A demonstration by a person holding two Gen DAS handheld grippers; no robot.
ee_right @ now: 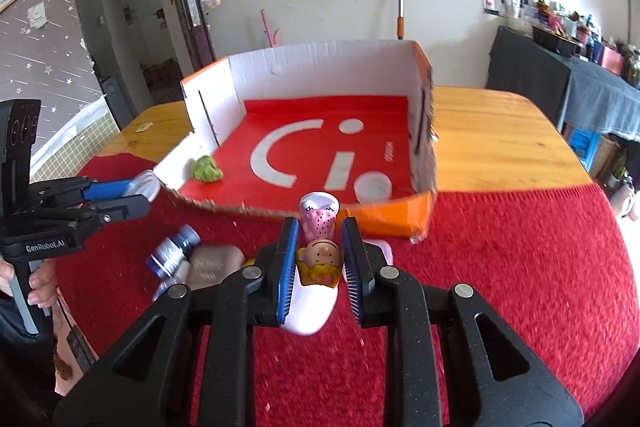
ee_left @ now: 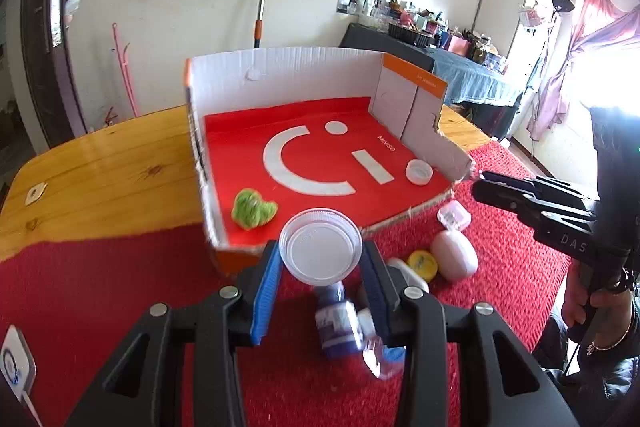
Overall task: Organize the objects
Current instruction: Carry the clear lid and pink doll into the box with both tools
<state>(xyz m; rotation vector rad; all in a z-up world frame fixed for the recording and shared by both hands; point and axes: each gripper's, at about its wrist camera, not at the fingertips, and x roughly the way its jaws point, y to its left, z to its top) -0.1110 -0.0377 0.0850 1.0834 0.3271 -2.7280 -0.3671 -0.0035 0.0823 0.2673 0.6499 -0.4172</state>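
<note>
Pinching a clear round plastic lid (ee_left: 320,247) between its blue pads, the left gripper (ee_left: 321,259) hangs just before the torn front edge of the white cardboard box with a red printed floor (ee_left: 280,75). The right gripper (ee_right: 319,247) is pressed onto a small pink-and-yellow cartoon figurine (ee_right: 319,243), above the red woven mat (ee_right: 500,267) on the wooden worktop (ee_right: 492,135). Inside the box lie a fuzzy green lump (ee_left: 254,207) and a white cap (ee_left: 419,172).

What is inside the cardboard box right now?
On the cardboard box's red liner lie a green fuzzy thing and a white cap. The near edge is partly hidden behind the held clear lid.
</note>
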